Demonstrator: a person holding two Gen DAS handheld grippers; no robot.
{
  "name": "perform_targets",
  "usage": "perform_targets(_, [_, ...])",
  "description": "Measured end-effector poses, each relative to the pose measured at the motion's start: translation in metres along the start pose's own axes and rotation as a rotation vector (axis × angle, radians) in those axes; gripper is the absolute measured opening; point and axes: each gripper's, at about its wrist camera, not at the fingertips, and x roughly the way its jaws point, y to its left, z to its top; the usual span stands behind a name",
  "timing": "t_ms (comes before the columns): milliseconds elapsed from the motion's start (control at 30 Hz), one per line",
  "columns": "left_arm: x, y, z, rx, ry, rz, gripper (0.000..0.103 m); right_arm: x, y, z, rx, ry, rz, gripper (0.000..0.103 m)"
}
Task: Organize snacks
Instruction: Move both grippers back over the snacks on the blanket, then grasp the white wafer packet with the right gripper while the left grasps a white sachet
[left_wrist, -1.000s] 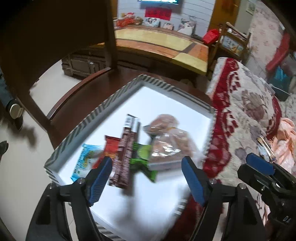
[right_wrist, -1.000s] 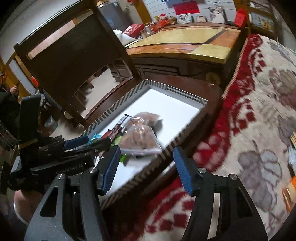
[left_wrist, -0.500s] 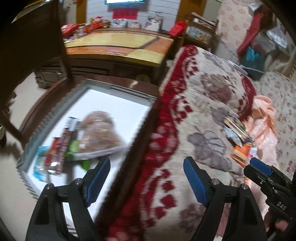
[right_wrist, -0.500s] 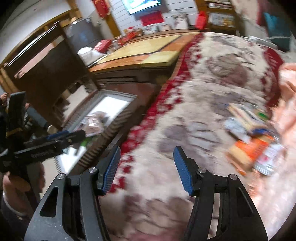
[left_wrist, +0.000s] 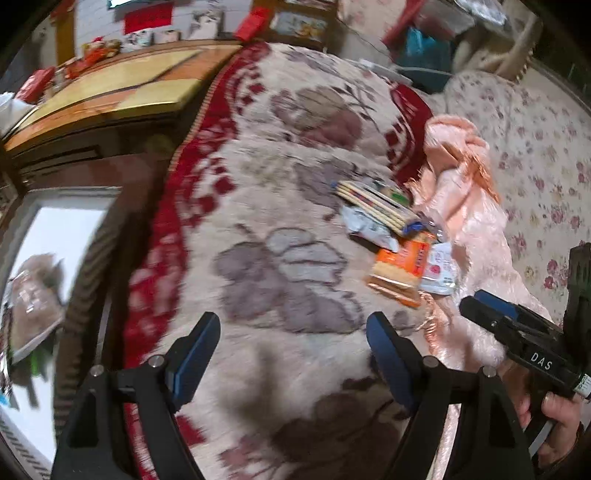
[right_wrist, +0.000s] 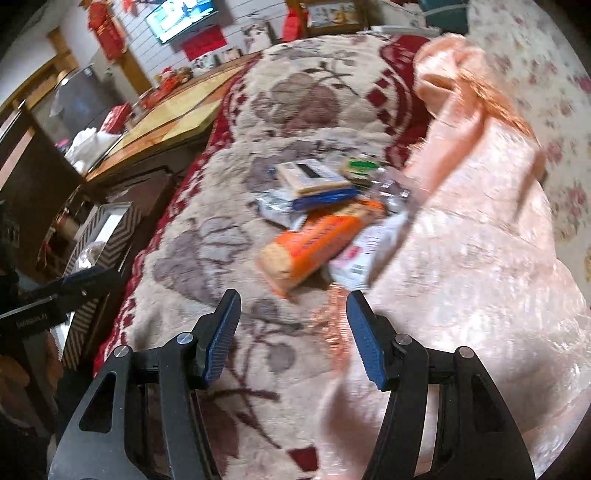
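Note:
A pile of snack packs lies on a flowered blanket: an orange biscuit pack (left_wrist: 400, 267) (right_wrist: 314, 245), a white sachet (left_wrist: 439, 269) (right_wrist: 364, 258), a silver-white pack (left_wrist: 369, 227) (right_wrist: 279, 206) and a flat striped box (left_wrist: 373, 201) (right_wrist: 310, 177). My left gripper (left_wrist: 291, 339) is open and empty over the blanket, left of the pile. My right gripper (right_wrist: 291, 325) is open and empty just in front of the orange pack; it also shows in the left wrist view (left_wrist: 491, 310). A white box (left_wrist: 55, 229) (right_wrist: 107, 229) with striped rim holds other snacks at the far left.
A pink satin cloth (left_wrist: 465, 192) (right_wrist: 480, 221) lies right against the pile. A wooden table (left_wrist: 122, 88) (right_wrist: 170, 118) stands behind the blanket. The white box rests on a dark wooden chair (left_wrist: 122, 173).
Both grippers have swung right, away from the white box and over the blanket, toward the snack pile. Both stayed open and empty.

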Motion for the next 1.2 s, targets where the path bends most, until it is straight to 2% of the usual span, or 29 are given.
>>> perform_targets(100, [0.011, -0.012, 0.009, 0.014, 0.018, -0.029, 0.083, 0.001, -0.004, 0.003, 0.025, -0.006, 0.022, 0.060])
perform_targets(333, [0.028, -0.019, 0.030, -0.004, 0.047, -0.030, 0.083, 0.010, -0.004, 0.014, 0.011, -0.014, 0.033, 0.062])
perform_targets(467, [0.031, -0.013, 0.031, -0.027, 0.048, -0.027, 0.083, 0.020, 0.006, 0.049, -0.068, -0.033, 0.030, 0.062])
perform_targets(567, [0.035, -0.007, 0.029, -0.032, 0.065, -0.018, 0.083, 0.037, 0.015, 0.077, -0.146, -0.017, 0.020, 0.070])
perform_targets(667, [0.038, -0.001, 0.026, -0.040, 0.076, -0.018, 0.083, 0.069, 0.022, 0.107, -0.228, 0.063, 0.027, 0.070])
perform_targets(800, [0.041, 0.006, 0.026, -0.046, 0.082, -0.025, 0.083, 0.110, 0.022, 0.124, -0.286, 0.179, 0.004, 0.070])
perform_targets(933, [0.046, 0.008, 0.028, -0.042, 0.091, -0.031, 0.083, 0.145, 0.014, 0.129, -0.268, 0.255, -0.007, 0.070])
perform_targets(967, [0.048, 0.008, 0.028, -0.040, 0.094, -0.031, 0.083, 0.150, 0.011, 0.129, -0.248, 0.257, 0.014, 0.067])
perform_targets(1000, [0.049, 0.007, 0.028, -0.038, 0.097, -0.031, 0.083, 0.151, 0.008, 0.129, -0.230, 0.236, 0.031, 0.058])
perform_targets(1033, [0.051, 0.006, 0.028, -0.036, 0.100, -0.030, 0.083, 0.150, 0.007, 0.128, -0.226, 0.227, 0.032, 0.054])
perform_targets(1200, [0.054, -0.002, 0.038, -0.034, 0.089, -0.044, 0.083, 0.116, 0.009, 0.113, -0.268, 0.171, 0.017, 0.054])
